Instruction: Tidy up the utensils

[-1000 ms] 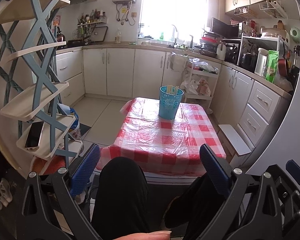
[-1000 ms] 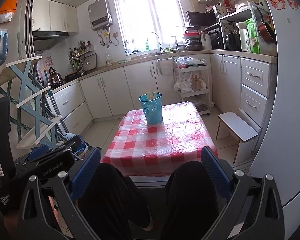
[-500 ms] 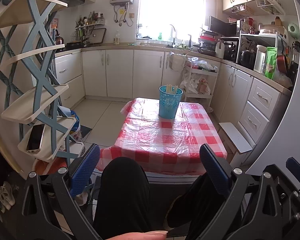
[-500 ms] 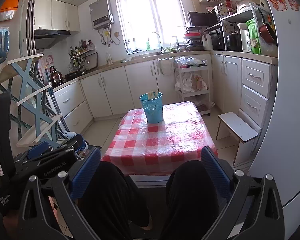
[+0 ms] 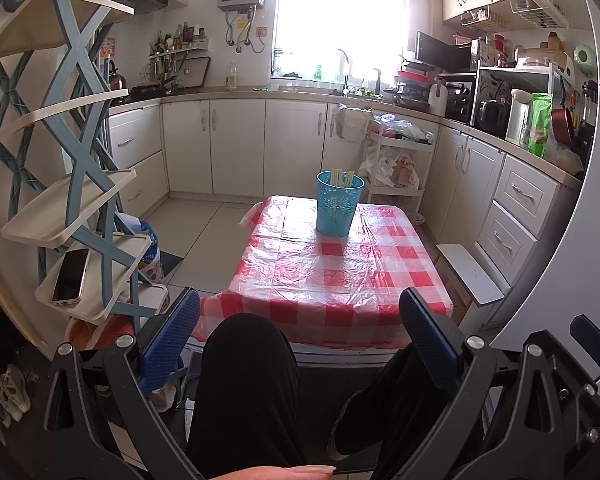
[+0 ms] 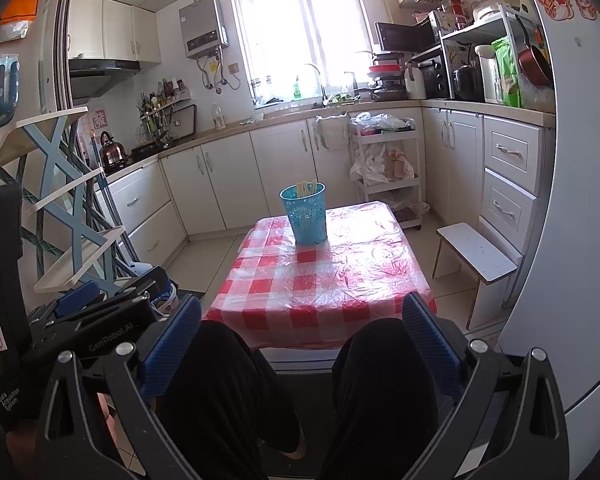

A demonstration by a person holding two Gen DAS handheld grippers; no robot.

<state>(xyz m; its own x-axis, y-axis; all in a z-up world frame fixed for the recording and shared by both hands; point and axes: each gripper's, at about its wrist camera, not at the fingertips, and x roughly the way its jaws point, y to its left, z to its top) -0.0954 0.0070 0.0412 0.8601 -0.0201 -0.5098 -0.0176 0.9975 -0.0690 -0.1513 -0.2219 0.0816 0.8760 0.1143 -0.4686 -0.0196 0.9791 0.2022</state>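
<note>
My left gripper (image 5: 299,312) is spread wide with nothing between its blue pads (image 5: 171,336), and my right gripper (image 6: 300,316) is just as wide and just as bare. Both hang low over my knees (image 5: 246,380), short of the near edge of the table (image 5: 328,280), which lies at 12 o'clock with its red-and-white check cloth under clear plastic. In the right view my left gripper's black body sits at 9 o'clock, beside the right one. The blue cup (image 5: 339,209) stands upright toward the far end of the table, at 12 o'clock from the left gripper, well apart from both tools; pale chopsticks (image 5: 342,178) stick up inside it, leaning on its rim. From the right gripper the cup (image 6: 305,214) sits at 12 o'clock as well. At 9 o'clock in the left view stands a blue rack (image 5: 66,160) with a phone (image 5: 71,276) lying flat on a lower shelf. A white stool (image 6: 476,258) stands at 3 o'clock, just beside the table.
</note>
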